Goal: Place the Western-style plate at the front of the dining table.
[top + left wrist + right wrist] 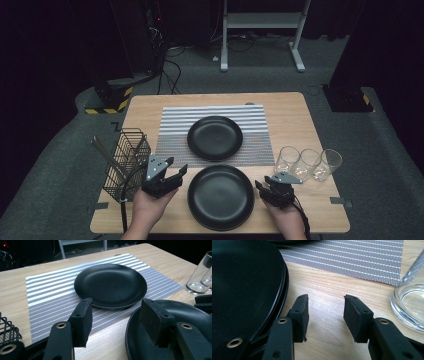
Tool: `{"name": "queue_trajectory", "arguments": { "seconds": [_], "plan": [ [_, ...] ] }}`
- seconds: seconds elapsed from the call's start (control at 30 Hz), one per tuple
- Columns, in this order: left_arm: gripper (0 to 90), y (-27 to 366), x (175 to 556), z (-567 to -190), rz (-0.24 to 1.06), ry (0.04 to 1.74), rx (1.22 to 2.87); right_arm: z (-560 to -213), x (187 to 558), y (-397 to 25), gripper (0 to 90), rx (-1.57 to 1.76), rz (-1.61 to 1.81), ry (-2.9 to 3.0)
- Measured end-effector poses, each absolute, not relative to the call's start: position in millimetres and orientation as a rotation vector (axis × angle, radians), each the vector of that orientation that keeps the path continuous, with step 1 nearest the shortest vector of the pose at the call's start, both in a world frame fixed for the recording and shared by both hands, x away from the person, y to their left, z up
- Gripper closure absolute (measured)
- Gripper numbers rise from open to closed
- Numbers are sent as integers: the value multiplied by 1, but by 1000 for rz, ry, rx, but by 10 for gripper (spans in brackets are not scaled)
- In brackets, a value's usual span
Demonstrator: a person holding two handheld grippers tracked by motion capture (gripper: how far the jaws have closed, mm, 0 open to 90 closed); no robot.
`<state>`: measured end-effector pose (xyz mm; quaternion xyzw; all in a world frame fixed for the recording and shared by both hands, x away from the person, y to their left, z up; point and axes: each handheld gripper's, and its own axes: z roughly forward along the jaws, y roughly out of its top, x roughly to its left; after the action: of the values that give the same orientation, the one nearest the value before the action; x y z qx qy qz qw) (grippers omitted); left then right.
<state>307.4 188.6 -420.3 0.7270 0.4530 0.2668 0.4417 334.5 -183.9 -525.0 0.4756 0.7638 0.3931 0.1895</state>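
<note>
Counting two plates (220,196), three glasses (309,163)

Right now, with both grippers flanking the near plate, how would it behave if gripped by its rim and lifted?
The near plate looks rigid, so it shouldn't flex. Its smooth, glossy rim may slip between the pads. The right gripper view shows a second rim beneath it, so it's probably a stack: heavier than one plate, and the top one could slide off.

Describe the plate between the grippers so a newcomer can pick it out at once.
On the wooden table, look at the near edge, in front of the striped placemat. The near plate lies on bare wood between the left gripper and the right gripper. The far plate sits on the placemat.
</note>
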Motion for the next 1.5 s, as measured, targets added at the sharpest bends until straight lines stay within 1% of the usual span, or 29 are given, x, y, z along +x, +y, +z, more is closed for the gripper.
{"name": "queue_trajectory", "arguments": {
  "seconds": [0.23,0.5,0.53,0.6,0.67,0.77,0.97,1.03,1.17,1.5],
  "plan": [
    [442,191,308,-414,679,1122,1793,-525,335,-184,547,1337,1103,2148],
    [472,193,306,-403,731,1103,1760,-525,334,-184,547,1335,1106,2149],
    [481,194,305,-401,738,1100,1752,-525,335,-184,547,1335,1106,2150],
    [537,195,303,-399,760,1093,1741,-525,335,-184,548,1339,1105,2151],
    [568,197,302,-397,768,1091,1726,-525,335,-184,548,1340,1103,2152],
    [589,200,301,-393,788,1093,1709,-525,335,-184,548,1341,1105,2150],
    [664,207,300,-386,838,1095,1685,-525,335,-184,549,1342,1104,2152],
    [665,209,300,-384,848,1101,1677,-525,335,-184,549,1346,1105,2150],
    [628,213,300,-381,861,1110,1659,-525,335,-184,549,1342,1106,2152],
    [572,220,298,-373,902,1123,1613,-525,335,-184,550,1346,1104,2151]
  ]
}}
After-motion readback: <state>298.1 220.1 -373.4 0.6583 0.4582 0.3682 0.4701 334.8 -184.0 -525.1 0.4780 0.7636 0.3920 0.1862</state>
